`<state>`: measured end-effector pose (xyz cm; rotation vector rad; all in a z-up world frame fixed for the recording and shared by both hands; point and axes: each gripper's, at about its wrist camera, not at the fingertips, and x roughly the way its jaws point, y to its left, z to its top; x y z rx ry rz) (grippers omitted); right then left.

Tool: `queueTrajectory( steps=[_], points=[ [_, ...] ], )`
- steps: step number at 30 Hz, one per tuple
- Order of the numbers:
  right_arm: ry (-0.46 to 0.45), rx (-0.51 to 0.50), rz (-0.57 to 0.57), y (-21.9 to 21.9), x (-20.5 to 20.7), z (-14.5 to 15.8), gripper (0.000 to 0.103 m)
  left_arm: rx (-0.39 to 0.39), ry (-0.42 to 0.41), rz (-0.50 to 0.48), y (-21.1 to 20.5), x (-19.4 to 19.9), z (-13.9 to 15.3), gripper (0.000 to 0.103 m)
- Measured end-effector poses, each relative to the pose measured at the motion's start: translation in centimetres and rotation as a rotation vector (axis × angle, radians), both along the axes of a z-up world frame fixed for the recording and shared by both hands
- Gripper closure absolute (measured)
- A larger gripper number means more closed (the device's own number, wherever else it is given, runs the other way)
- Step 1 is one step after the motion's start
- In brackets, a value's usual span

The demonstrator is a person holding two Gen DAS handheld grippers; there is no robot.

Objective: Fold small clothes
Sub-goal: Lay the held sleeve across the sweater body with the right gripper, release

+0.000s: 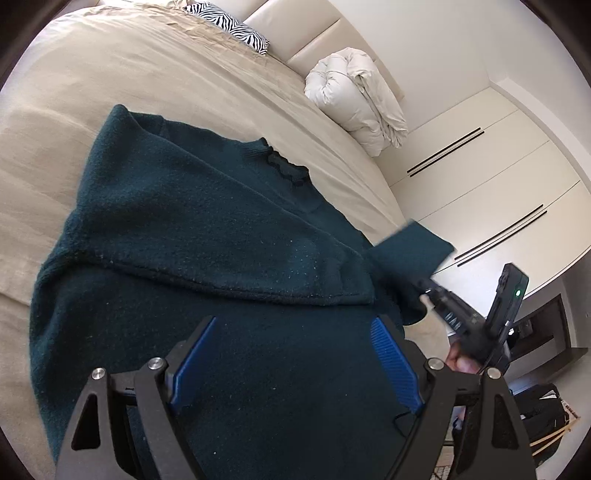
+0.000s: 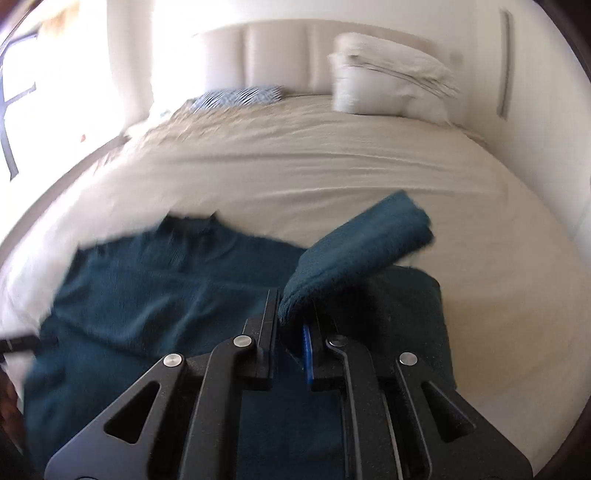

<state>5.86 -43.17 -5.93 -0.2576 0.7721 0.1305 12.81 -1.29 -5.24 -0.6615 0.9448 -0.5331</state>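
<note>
A dark teal knitted sweater (image 1: 207, 229) lies spread on the beige bed (image 1: 110, 74), one sleeve folded across its body. My left gripper (image 1: 295, 325) hovers open just over the sweater's lower part, blue pads apart and nothing between them. At the right in the left wrist view, my right gripper (image 1: 428, 291) holds the other sleeve (image 1: 410, 247) lifted off the bed. In the right wrist view, the right gripper (image 2: 293, 306) is shut on that sleeve (image 2: 362, 240), which sticks up and to the right over the sweater (image 2: 166, 273). This view is blurred.
A folded white duvet (image 1: 354, 99) and a zebra-striped pillow (image 1: 229, 22) lie at the head of the bed by the padded headboard (image 2: 277, 55). White wardrobe doors (image 1: 480, 177) stand beyond the bed's right side. A person's hand (image 1: 460, 360) grips the right tool.
</note>
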Motion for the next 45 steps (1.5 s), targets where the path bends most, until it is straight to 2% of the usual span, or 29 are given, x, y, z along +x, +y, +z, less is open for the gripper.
queueTrajectory(
  steps=[1, 3, 6, 12, 13, 17, 22, 27, 32, 36, 41, 42, 43, 44, 45],
  points=[
    [0.025, -0.065, 0.052, 2.7, -0.2, -1.5, 0.094, -0.013, 0.01, -0.01, -0.3, 0.4, -0.2, 0.018],
    [0.064, -0.134, 0.102, 5.7, -0.4, -3.8, 0.094, -0.038, 0.036, -0.021, -0.8, 1.1, -0.8, 0.018],
    [0.091, -0.17, 0.104, 6.8, -0.5, -6.0, 0.094, -0.089, 0.077, -0.031, -1.5, 2.2, -1.7, 0.017],
    [0.097, -0.061, 0.085, 5.9, -2.9, -6.7, 0.094, -0.134, 0.132, -0.059, -4.1, 4.8, -2.3, 0.017],
    [0.09, -0.034, 0.08, 5.7, -5.0, -6.8, 0.094, -0.133, 0.13, -0.067, -4.6, 5.4, -2.2, 0.017],
    [0.065, 0.068, 0.064, 4.6, -6.0, -6.2, 0.094, -0.144, 0.178, -0.092, -6.3, 7.6, -2.2, 0.017],
    [0.044, 0.144, 0.095, 5.0, -6.4, -5.2, 0.094, -0.202, 0.248, -0.121, -7.7, 9.1, -2.8, 0.017],
    [0.02, 0.144, 0.102, 5.6, -6.6, -4.6, 0.094, -0.193, 0.282, -0.1, -7.8, 9.0, -3.1, 0.02],
    [0.081, 0.309, -0.009, 2.2, -7.1, -4.9, 0.093, -0.12, 0.262, -0.128, -8.9, 9.2, -2.3, 0.021],
    [0.117, 0.394, -0.049, 0.1, -7.9, -6.1, 0.093, -0.091, 0.269, -0.156, -10.2, 9.9, -2.5, 0.037],
    [0.171, 0.456, -0.081, -1.3, -8.8, -8.1, 0.093, -0.051, 0.268, -0.18, -11.2, 10.5, -2.4, 0.04],
    [0.177, 0.477, -0.087, -1.6, -8.8, -8.5, 0.093, -0.045, 0.265, -0.185, -11.4, 10.6, -2.3, 0.048],
    [0.177, 0.498, -0.092, -1.9, -8.8, -8.7, 0.093, -0.044, 0.266, -0.191, -11.7, 10.7, -2.3, 0.064],
    [0.175, 0.513, -0.096, -2.0, -9.3, -8.6, 0.093, -0.044, 0.274, -0.196, -11.9, 10.9, -2.4, 0.072],
    [0.175, 0.524, -0.098, -2.2, -9.3, -8.7, 0.093, -0.04, 0.28, -0.194, -12.0, 11.0, -2.5, 0.086]
  ],
)
